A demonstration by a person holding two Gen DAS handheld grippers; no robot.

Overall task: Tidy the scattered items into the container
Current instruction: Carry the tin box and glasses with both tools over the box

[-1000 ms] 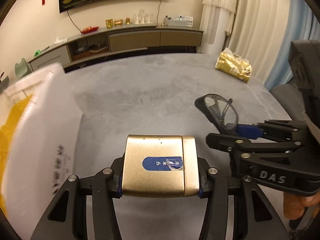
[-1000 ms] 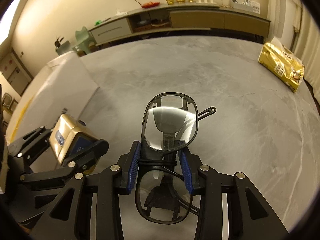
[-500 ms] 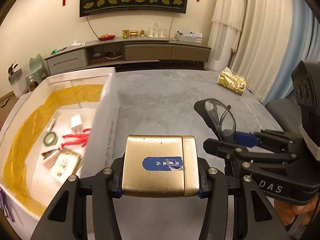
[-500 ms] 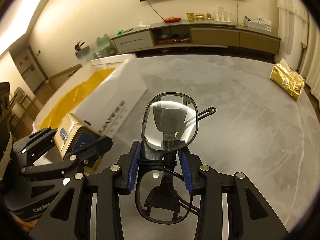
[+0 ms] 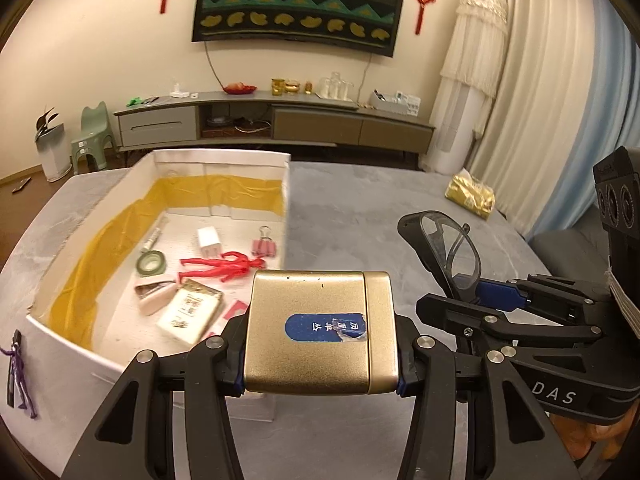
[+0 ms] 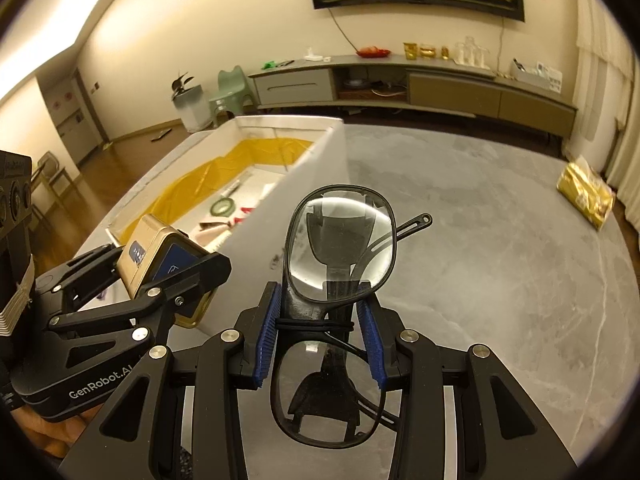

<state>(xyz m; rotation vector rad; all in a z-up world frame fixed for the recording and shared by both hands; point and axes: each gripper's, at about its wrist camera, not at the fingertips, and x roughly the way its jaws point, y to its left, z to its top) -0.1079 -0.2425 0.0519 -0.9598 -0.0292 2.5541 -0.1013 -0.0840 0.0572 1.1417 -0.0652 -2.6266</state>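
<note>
My left gripper point(image 5: 320, 368) is shut on a gold metal tin point(image 5: 320, 332) with a blue label, held in the air by the near right corner of the white box point(image 5: 286, 184). The box, lined with yellow tape, holds several small items, among them a red figure point(image 5: 220, 268) and a tape roll point(image 5: 151, 263). My right gripper point(image 6: 322, 338) is shut on black-framed glasses point(image 6: 340, 248), which stand upright between its blue pads. The right gripper point(image 5: 496, 296) hangs to the right of the tin; the left gripper point(image 6: 160, 276) and its tin point(image 6: 150, 256) show at left.
A gold foil bag point(image 5: 470, 196) lies at the far right of the grey table point(image 6: 500, 280). A purple figure point(image 5: 18, 368) lies on the table left of the box. A long sideboard point(image 5: 276, 120) and a green stool point(image 5: 92, 136) stand beyond the table.
Both grippers have risen and tilted up, each keeping its hold. The inside of the white box has come into view, and the box's right wall now sits left of the tin.
</note>
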